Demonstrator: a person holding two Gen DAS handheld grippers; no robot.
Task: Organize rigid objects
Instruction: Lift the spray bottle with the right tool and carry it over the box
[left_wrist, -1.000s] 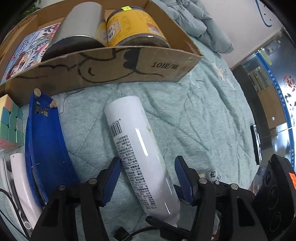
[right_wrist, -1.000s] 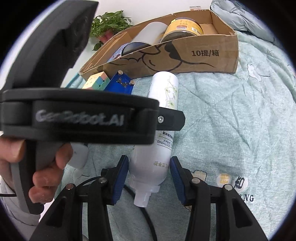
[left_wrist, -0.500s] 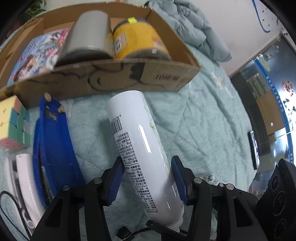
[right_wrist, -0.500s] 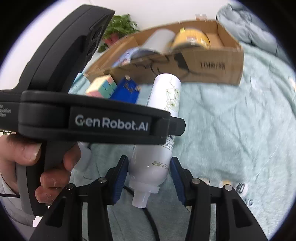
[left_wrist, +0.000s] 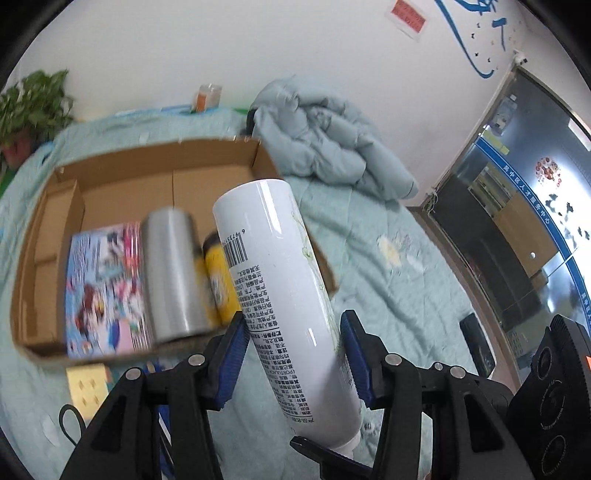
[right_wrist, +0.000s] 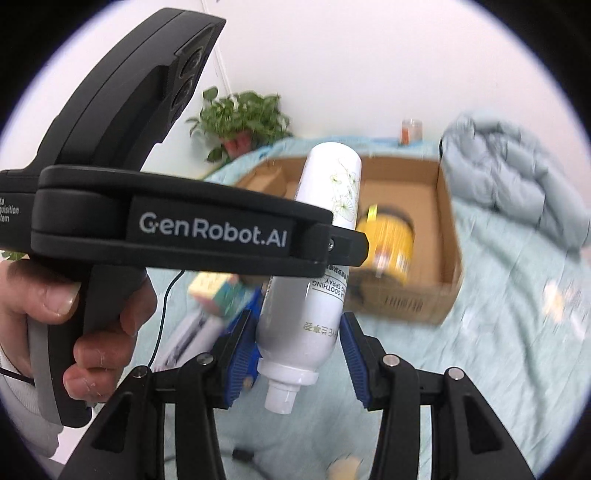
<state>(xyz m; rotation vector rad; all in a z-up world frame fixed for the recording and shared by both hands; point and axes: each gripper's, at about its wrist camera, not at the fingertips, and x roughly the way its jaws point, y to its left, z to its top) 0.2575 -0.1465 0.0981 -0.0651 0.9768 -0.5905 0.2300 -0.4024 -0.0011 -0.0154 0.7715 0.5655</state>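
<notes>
A tall white spray bottle (left_wrist: 280, 284) is lifted off the bed, its base tilted up toward the cardboard box (left_wrist: 48, 221). My left gripper (left_wrist: 293, 350) is shut on its middle. My right gripper (right_wrist: 299, 354) is shut on its neck end (right_wrist: 295, 339), cap pointing at the camera. The left gripper's black body (right_wrist: 166, 232) crosses the right wrist view. In the box lie a colourful book (left_wrist: 105, 288), a silver can (left_wrist: 171, 273) and a yellow can (left_wrist: 219, 284).
A pastel puzzle cube (right_wrist: 216, 295), a blue object (right_wrist: 251, 310) and a white object (right_wrist: 188, 339) lie on the teal quilt (left_wrist: 399, 280) in front of the box. A bundled grey duvet (left_wrist: 325, 147) lies behind it. A potted plant (right_wrist: 243, 122) stands by the wall.
Both grippers have lifted the bottle off the quilt and tipped it upward toward the box. The views now look down into the box.
</notes>
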